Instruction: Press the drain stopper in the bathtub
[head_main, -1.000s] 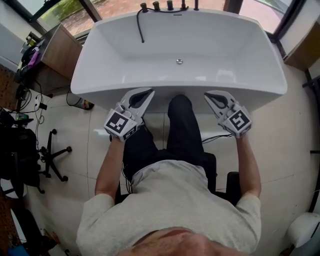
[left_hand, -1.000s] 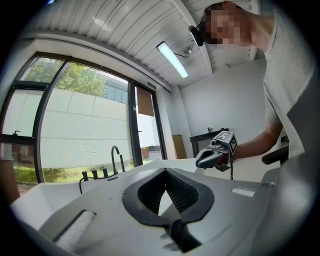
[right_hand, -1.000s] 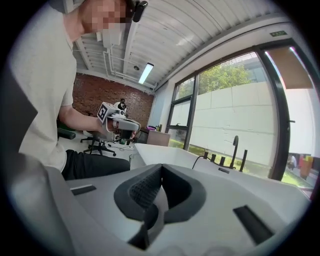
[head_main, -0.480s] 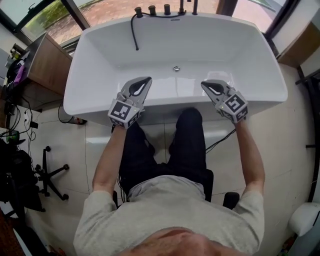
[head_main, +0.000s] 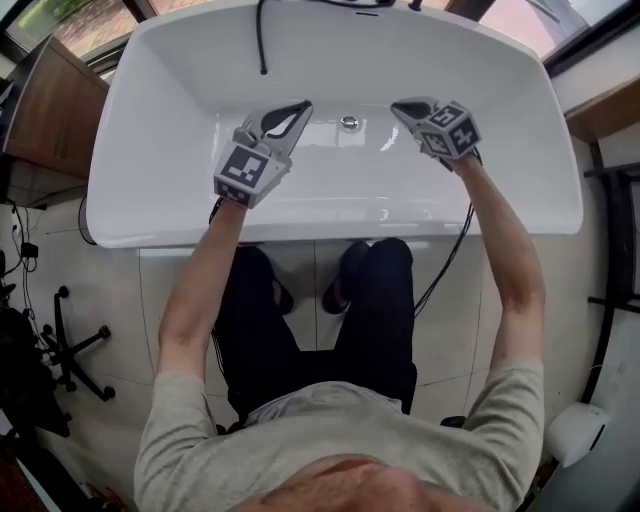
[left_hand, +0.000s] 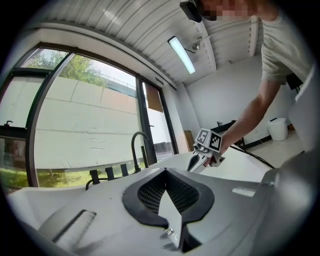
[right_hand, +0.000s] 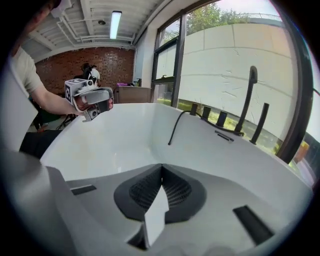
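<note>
Bathtub (head_main: 500, 150): left gripper (head_main: 300, 108), right gripper (head_main: 398, 106) (closed) flank stopper (head_main: 349, 123).

No legible text, brand, number or sign in any view.

Only printed marks noted are black-and-white square marker patterns. One set is on the left gripper (head_main: 298, 108), upper left of centre in the head view. The other is on the right gripper (head_main: 405, 108), upper right of centre. These are coded blocks only, with no letters or digits.
</note>
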